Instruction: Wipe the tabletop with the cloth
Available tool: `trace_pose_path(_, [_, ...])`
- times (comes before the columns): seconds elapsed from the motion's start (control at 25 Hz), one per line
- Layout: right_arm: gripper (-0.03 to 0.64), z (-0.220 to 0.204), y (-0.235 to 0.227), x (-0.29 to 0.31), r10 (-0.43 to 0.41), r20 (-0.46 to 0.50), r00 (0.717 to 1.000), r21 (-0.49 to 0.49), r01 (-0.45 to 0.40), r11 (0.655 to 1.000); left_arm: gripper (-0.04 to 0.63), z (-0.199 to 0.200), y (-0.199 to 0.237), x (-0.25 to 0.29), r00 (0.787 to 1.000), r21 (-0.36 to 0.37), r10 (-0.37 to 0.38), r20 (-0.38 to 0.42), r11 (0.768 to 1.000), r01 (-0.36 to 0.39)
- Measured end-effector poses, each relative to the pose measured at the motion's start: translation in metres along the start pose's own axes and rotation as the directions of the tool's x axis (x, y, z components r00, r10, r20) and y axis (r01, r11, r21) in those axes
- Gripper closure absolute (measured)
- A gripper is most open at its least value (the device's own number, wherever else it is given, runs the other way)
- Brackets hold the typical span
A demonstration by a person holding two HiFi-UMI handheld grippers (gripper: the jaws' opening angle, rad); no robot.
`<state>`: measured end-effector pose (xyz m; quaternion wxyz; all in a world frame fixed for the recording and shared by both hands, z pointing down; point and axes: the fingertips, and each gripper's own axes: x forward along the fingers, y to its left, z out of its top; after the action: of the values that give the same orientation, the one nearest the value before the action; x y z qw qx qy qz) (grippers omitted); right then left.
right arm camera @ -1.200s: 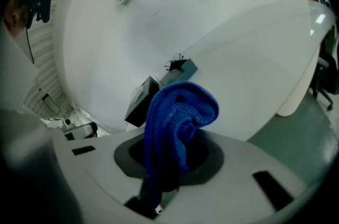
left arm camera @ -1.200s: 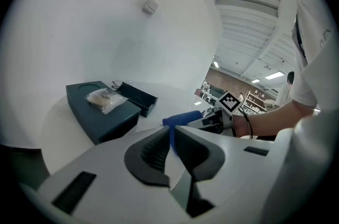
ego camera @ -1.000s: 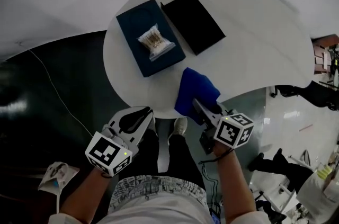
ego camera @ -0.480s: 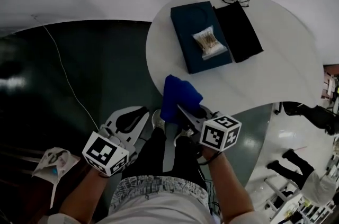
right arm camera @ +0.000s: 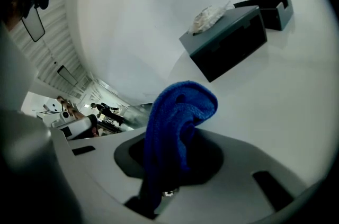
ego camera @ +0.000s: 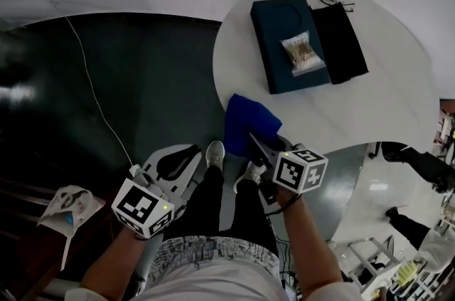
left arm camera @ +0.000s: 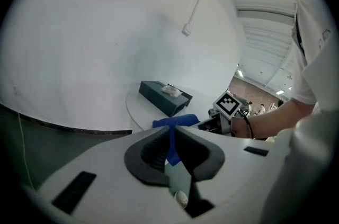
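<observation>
A blue cloth (ego camera: pixel 249 123) lies over the near left rim of the white table (ego camera: pixel 384 100). My right gripper (ego camera: pixel 259 144) is shut on the cloth, and part of it bulges up out of the jaws (right arm camera: pixel 177 112). The tabletop (right arm camera: pixel 275 90) spreads out beyond it. My left gripper (ego camera: pixel 178 163) hangs off the table over the dark floor, its pads (left arm camera: pixel 153 151) shut with nothing between them. From the left gripper view the blue cloth (left arm camera: pixel 177 122) shows past the jaws at the table edge (left arm camera: pixel 139 106).
A dark blue box (ego camera: pixel 281 50) with a clear packet (ego camera: pixel 304 54) on it sits at the table's far side, with a black pouch (ego camera: pixel 341 43) and glasses (ego camera: pixel 334 1) beside it. A white cable (ego camera: pixel 99 114) crosses the floor. My shoes (ego camera: pixel 215 154) stand below.
The right gripper has dragged the cloth leftward along the table's near edge, from below the box's right side to its left. The left gripper has stayed off the table.
</observation>
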<state>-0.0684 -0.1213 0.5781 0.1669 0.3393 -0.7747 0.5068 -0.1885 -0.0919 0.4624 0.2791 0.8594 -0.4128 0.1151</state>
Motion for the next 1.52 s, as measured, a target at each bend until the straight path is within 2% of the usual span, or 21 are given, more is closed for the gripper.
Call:
trace_pose_path(0.4, [0.528, -0.002, -0.017, -0.024, -0.027, 0.042, 0.999, 0.009, 0.027, 1.0, 0.551, 0.003, -0.032, 0.026, 0.999, 0.038, -0.048, -0.023, 0.998, 0.048])
trace_pose_path(0.88, [0.528, -0.009, -0.093, -0.109, -0.09, 0.111, 0.99, 0.084, 0.081, 0.993, 0.551, 0.005, -0.112, 0.088, 0.989, 0.1, -0.131, -0.074, 0.985, 0.138])
trace_pose_path(1.2, [0.528, -0.014, -0.146, -0.172, -0.151, 0.175, 0.973, 0.149, 0.125, 0.981, 0.551, 0.003, -0.175, 0.136, 0.969, 0.151, -0.217, -0.123, 0.96, 0.234])
trace_pose_path(1.52, [0.528, -0.021, -0.184, -0.213, -0.19, 0.207, 0.96, 0.201, 0.149, 0.968, 0.551, 0.002, -0.217, 0.168, 0.952, 0.184, -0.262, -0.156, 0.939, 0.289])
